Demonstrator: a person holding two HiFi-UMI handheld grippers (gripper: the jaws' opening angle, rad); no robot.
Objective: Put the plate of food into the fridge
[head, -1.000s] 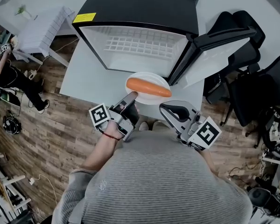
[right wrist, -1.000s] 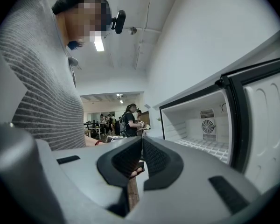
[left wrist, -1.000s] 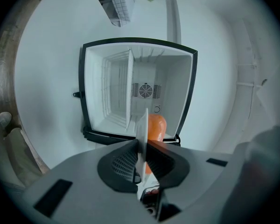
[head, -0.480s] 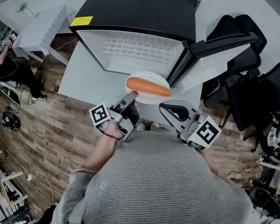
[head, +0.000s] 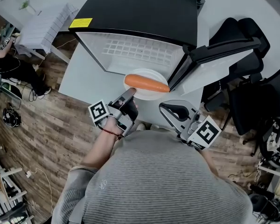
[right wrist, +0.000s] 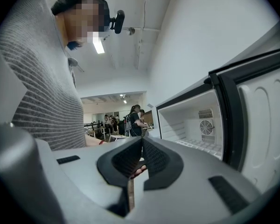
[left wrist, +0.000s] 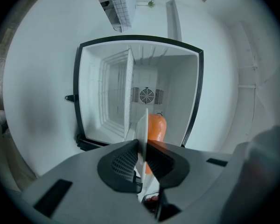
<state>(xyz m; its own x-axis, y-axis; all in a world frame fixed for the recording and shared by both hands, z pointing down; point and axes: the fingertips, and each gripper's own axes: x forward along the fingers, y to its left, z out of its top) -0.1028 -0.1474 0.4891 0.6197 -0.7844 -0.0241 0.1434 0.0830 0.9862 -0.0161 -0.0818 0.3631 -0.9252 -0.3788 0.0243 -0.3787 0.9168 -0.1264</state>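
Left gripper point(head: 129, 94) clamps the near rim of the plate point(head: 150, 95), carrot point(head: 146, 83) lying left-right, open fridge point(head: 140, 13) just beyond; right gripper point(head: 170, 109) pinched closed, empty.

A pale grey flat-topped table point(head: 84, 85) stands on a brown wood-plank floor point(head: 46, 139). Directly on the table sits a black box-shaped mini fridge point(head: 144, 10) with a white inside, its door swung open.
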